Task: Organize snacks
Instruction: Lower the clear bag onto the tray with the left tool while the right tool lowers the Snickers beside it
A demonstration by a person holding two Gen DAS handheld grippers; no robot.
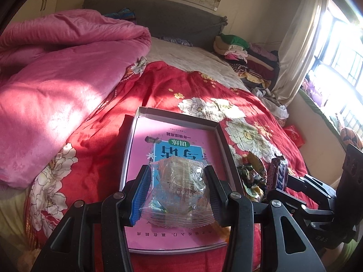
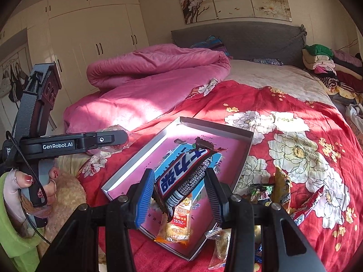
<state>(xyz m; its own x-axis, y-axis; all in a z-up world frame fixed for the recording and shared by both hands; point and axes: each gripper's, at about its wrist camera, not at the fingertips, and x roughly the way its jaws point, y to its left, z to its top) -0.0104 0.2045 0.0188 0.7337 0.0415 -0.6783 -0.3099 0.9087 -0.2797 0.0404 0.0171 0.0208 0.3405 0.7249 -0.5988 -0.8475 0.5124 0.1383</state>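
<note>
Left wrist view: left gripper [image 1: 178, 182] clamps a clear snack packet [image 1: 179, 190] and right gripper [image 2: 179, 189] clamps a chocolate bar [image 2: 183, 174], both over the box [image 2: 246, 146], apparently for sorting.

right gripper [image 2: 180, 187] clamps a dark chocolate bar [image 2: 183, 174], tilted, above a shallow box [image 2: 248, 144] with a pink book [image 2: 229, 151] inside. orange snack pack [image 2: 177, 222] lies in the box at its near edge. left gripper [image 2: 122, 138] at left, held by a hand [image 2: 34, 188]. loose snacks [image 2: 270, 192] on red floral blanket [image 2: 295, 117], right of the box. pink quilt [image 2: 145, 79] behind.
</note>
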